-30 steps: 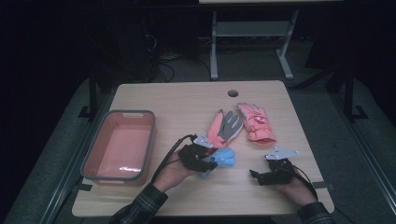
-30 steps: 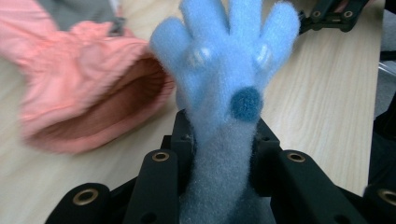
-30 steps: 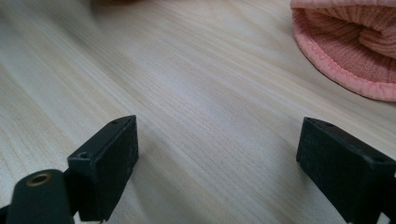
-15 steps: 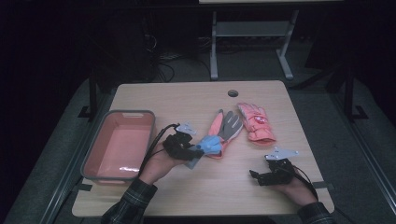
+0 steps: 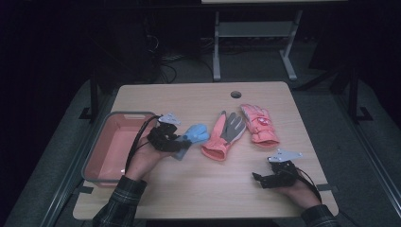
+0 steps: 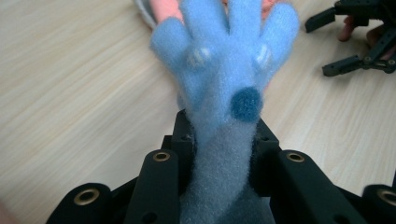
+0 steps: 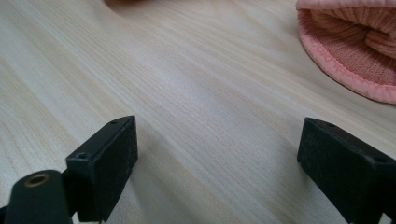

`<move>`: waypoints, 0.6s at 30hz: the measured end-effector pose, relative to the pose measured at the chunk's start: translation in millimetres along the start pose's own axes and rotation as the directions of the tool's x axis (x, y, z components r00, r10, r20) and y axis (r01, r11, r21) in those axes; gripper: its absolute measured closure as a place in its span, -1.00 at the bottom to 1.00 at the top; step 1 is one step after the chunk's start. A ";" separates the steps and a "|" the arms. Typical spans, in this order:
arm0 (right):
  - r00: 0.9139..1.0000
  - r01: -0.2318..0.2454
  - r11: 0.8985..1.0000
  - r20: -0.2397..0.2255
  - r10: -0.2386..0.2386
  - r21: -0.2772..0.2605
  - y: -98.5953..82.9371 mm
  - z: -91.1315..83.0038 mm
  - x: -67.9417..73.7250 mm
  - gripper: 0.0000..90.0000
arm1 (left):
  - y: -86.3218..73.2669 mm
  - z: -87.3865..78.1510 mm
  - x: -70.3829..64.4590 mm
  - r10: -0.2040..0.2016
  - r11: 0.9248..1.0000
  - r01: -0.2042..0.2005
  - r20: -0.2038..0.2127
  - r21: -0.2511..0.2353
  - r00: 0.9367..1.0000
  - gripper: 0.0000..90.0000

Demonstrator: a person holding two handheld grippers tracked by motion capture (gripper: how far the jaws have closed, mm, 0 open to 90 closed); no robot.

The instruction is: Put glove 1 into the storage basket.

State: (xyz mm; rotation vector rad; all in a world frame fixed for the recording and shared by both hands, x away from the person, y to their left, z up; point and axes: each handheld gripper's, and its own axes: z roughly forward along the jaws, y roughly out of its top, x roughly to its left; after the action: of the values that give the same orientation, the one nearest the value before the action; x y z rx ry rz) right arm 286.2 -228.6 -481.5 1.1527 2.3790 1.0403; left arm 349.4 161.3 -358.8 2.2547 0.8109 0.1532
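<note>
Pink bin (image 5: 97,163) hangs over the table's (image 5: 189,99) left edge, just beside the left gripper (image 5: 177,142). Left jaws are clamped on the grey cuff of the blue glove (image 5: 195,134), fingers pointing right toward the orange-and-grey glove (image 5: 222,137). Nothing lies between gripper and bin. Pink glove (image 5: 259,124) lies further right, white patch on its back, too small to read. Right gripper (image 5: 259,178) sits low near the front edge, jaws wide apart over bare wood, clear of the gloves. Versus 0.5 s ago: left gripper and blue glove shifted left toward the bin; right gripper unchanged
</note>
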 end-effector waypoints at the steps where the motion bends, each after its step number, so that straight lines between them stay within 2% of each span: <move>1: 1.000 0.003 1.000 0.001 -0.003 0.001 0.0 0.0 -0.2 -0.74 | -0.7 -1.8 1.7 -0.006 1.000 0.006 -0.007 -0.005 1.000 0.55; 9: 1.000 0.003 1.000 0.001 -0.003 0.001 0.0 0.0 -0.3 -0.74 | -7.0 -30.7 20.8 -0.043 0.999 0.041 -0.062 -0.033 0.997 0.55; 14: 1.000 0.005 1.000 0.001 -0.005 -0.003 0.0 0.2 -0.3 -0.74 | -14.1 -47.2 35.3 -0.073 0.997 0.069 -0.101 -0.038 0.992 0.55; 18: 1.000 0.008 1.000 0.003 -0.008 -0.002 0.0 0.1 -0.6 -0.74 | -23.3 -56.5 50.1 -0.109 0.994 0.104 -0.135 -0.047 0.985 0.55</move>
State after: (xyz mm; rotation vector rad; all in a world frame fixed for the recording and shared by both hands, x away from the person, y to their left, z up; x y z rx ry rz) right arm 286.6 -229.0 -481.6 1.1428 2.3782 1.0374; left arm 358.6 237.3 -339.3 2.1761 0.9903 0.2746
